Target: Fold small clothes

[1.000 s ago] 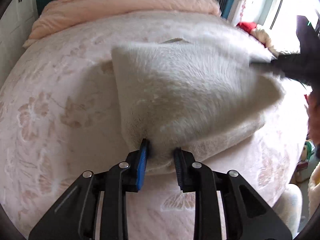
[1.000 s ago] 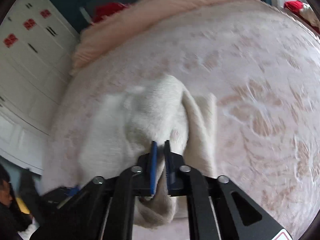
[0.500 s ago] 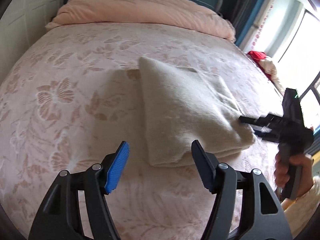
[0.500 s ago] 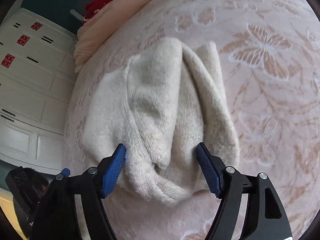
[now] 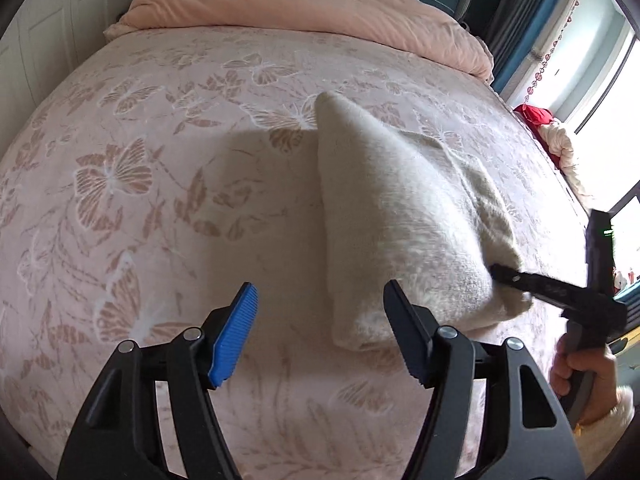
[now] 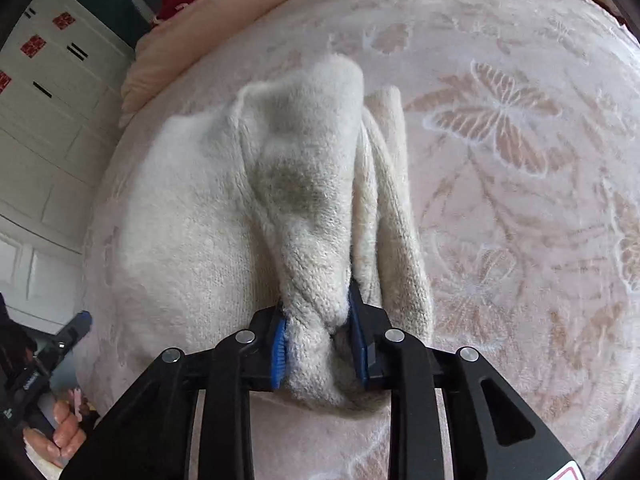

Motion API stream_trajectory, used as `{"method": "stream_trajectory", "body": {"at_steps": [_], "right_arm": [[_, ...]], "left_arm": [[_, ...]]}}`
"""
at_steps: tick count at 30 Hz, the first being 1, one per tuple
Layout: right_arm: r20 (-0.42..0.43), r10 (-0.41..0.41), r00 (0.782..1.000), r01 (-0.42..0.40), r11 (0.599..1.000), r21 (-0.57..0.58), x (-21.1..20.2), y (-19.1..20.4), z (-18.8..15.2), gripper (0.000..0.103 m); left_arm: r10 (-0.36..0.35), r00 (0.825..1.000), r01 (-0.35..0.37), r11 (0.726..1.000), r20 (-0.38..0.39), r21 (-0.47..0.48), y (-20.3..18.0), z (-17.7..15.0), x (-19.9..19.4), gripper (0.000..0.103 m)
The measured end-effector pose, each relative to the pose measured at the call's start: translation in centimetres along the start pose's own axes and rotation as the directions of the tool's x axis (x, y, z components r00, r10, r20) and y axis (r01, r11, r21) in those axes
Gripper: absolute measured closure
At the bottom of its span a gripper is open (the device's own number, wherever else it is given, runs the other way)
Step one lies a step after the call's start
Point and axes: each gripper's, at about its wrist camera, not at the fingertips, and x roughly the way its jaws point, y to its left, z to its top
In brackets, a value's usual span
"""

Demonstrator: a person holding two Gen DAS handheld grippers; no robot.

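Observation:
A cream fluffy knit garment lies folded on the pink butterfly-patterned bedspread. My left gripper is open and empty, just in front of the garment's near left corner. My right gripper is shut on a thick bunched fold of the garment at its near edge. In the left wrist view the right gripper shows at the garment's right corner, held by a hand.
A rolled peach duvet lies along the head of the bed. White wardrobe doors stand to one side. A red and cream cloth pile lies by the window at the bed's right edge.
My left gripper let go of the garment's near edge, opened wide and drew back. My right gripper opened half a second ago and has now closed on the bunched fold.

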Motion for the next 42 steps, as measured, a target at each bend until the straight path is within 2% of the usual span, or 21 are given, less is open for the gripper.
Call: {"method": "stream_trajectory", "body": {"at_steps": [2, 4, 7, 9, 11, 12, 16, 18, 19, 20, 21, 25, 28, 30, 32, 34, 37, 39, 40, 41, 42], "right_arm": [[0.154, -0.017, 0.988, 0.022, 0.999, -0.032, -4.6, 1.8, 1.1, 0.073], [0.204, 0.000, 0.979, 0.018, 0.996, -0.090, -6.7, 3.7, 2.6, 0.077], [0.153, 0.015, 0.988, 0.013, 0.983, -0.182, -4.8, 5.9, 5.1, 0.086], [0.057, -0.082, 0.995, 0.092, 0.975, -0.204, 0.5, 5.1, 5.7, 0.087], [-0.058, -0.182, 0.982, 0.166, 0.965, -0.202, 6.1, 3.8, 4.8, 0.094], [-0.040, -0.164, 0.986, 0.154, 0.972, -0.177, 5.7, 3.4, 4.7, 0.094], [0.084, -0.082, 0.993, 0.095, 0.983, -0.160, 0.2, 4.1, 4.0, 0.093], [-0.011, -0.156, 0.988, 0.153, 0.977, -0.150, 3.3, 2.1, 3.0, 0.096], [-0.036, -0.146, 0.989, 0.140, 0.980, -0.141, 4.6, 1.3, 2.6, 0.096], [-0.004, -0.109, 0.994, 0.108, 0.989, -0.106, 3.7, 0.9, 2.4, 0.096], [0.001, -0.089, 0.996, 0.089, 0.993, -0.078, 2.5, 1.0, 2.7, 0.095], [0.126, -0.070, 0.990, 0.073, 0.997, -0.023, -4.1, 1.3, 1.1, 0.059], [0.104, -0.075, 0.992, 0.074, 0.997, 0.010, -5.4, 0.4, -1.8, 0.061], [0.069, -0.059, 0.996, 0.057, 0.998, 0.024, -4.7, -0.1, -3.7, 0.071], [0.012, -0.129, 0.992, 0.129, 0.992, -0.005, -1.9, -0.5, -5.0, 0.080], [-0.009, -0.177, 0.984, 0.176, 0.984, -0.007, 1.2, -1.3, -5.8, 0.080], [0.000, -0.133, 0.991, 0.133, 0.991, 0.011, -1.0, -0.9, -5.2, 0.077], [0.054, -0.106, 0.993, 0.106, 0.994, 0.011, -3.8, -0.4, -4.7, 0.063], [0.075, -0.097, 0.992, 0.096, 0.995, 0.010, -4.8, -0.2, -4.4, 0.046], [0.104, -0.069, 0.992, 0.068, 0.998, 0.015, -5.6, -0.3, -3.6, 0.034], [0.106, -0.051, 0.993, 0.050, 0.999, 0.019, -5.1, -0.5, -3.0, 0.031]], "left_arm": [[-0.017, 0.999, 0.017, 1.000, 0.032, 0.004, -0.8, 1.2, -0.5, 0.040], [-0.030, 0.998, 0.028, 0.999, 0.055, 0.029, -2.2, 3.0, -0.3, 0.039], [-0.023, 0.999, 0.021, 0.999, 0.026, 0.050, -4.7, 5.5, 2.1, 0.039], [0.019, 1.000, -0.019, 0.998, 0.004, 0.052, -5.6, 6.1, 4.8, 0.039], [0.072, 0.994, -0.067, 0.996, -0.077, 0.058, -5.8, 5.9, 8.7, 0.038], [0.082, 0.990, -0.078, 0.996, -0.117, 0.038, -5.5, 5.6, 10.1, 0.038], [0.068, 0.994, -0.066, 0.997, -0.080, 0.031, -5.0, 5.2, 9.9, 0.034], [0.059, 0.995, -0.058, 0.998, -0.086, 0.014, -4.6, 5.0, 10.3, 0.031], [0.049, 0.994, -0.048, 0.999, -0.098, 0.006, -4.5, 4.9, 10.4, 0.030], [0.049, 0.994, -0.049, 0.999, -0.101, 0.004, -4.6, 4.9, 10.1, 0.030], [0.051, 0.995, -0.050, 0.999, -0.086, 0.009, -4.7, 4.9, 9.4, 0.030], [-0.005, 0.999, 0.005, 1.000, -0.047, -0.005, -3.6, 4.3, 5.5, 0.032], [-0.026, 0.997, 0.022, 0.998, -0.066, -0.063, -1.9, 2.2, 4.2, 0.032], [-0.038, 0.994, 0.028, 0.995, -0.104, -0.099, -1.0, 0.4, 4.4, 0.032], [0.011, 0.989, -0.026, 0.995, -0.148, -0.100, -0.6, -1.3, 5.8, 0.030], [0.033, 0.983, -0.052, 0.993, -0.181, -0.102, 0.1, -2.2, 7.6, 0.030], [0.025, 0.985, -0.045, 0.993, -0.172, -0.113, 0.1, -2.0, 7.0, 0.030], [-0.003, 0.990, -0.014, 0.993, -0.144, -0.115, -0.4, -1.1, 4.9, 0.032], [-0.031, 0.993, 0.017, 0.993, -0.117, -0.119, -0.7, -0.4, 3.7, 0.030], [-0.063, 0.995, 0.053, 0.991, -0.082, -0.123, -1.0, 0.5, 2.5, 0.024], [-0.072, 0.995, 0.063, 0.990, -0.064, -0.128, -1.2, 1.0, 2.2, 0.020]]}}
